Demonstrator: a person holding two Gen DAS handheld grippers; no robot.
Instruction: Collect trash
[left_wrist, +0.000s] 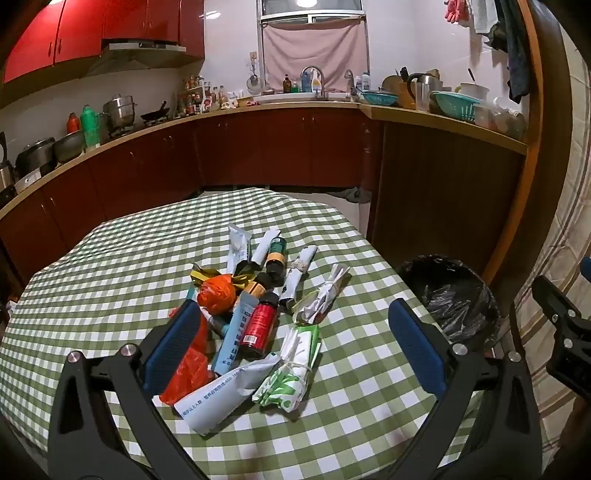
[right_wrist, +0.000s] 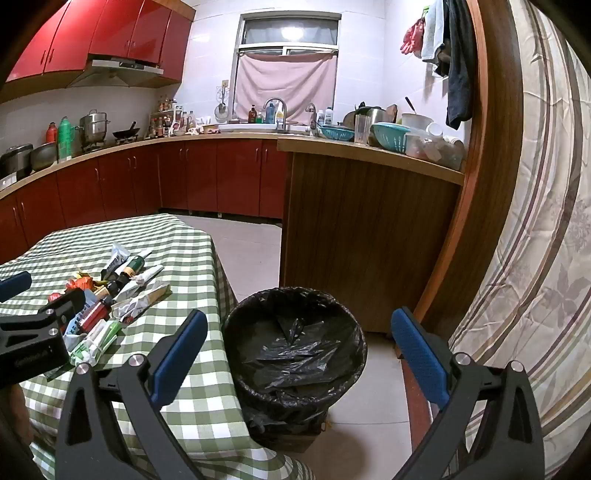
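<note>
A heap of trash (left_wrist: 258, 314) lies on the green checked tablecloth (left_wrist: 110, 266): a small red bottle (left_wrist: 259, 325), an orange plastic bag (left_wrist: 216, 290), a blue tube box (left_wrist: 234, 338), a dark green bottle (left_wrist: 277, 253), a green and white packet (left_wrist: 295, 373) and white wrappers. My left gripper (left_wrist: 295, 343) hangs open just above the near end of the heap, touching nothing. My right gripper (right_wrist: 297, 350) stands open over the bin (right_wrist: 295, 343), which is lined with a black bag and sits on the floor beside the table. The heap (right_wrist: 110, 299) shows at the left in the right wrist view.
A wooden counter side (right_wrist: 354, 229) stands behind the bin. A striped floral curtain (right_wrist: 535, 258) hangs at the right. Red kitchen cabinets (left_wrist: 221, 155) and a crowded worktop run along the far wall. The tiled floor (right_wrist: 251, 251) lies between table and cabinets.
</note>
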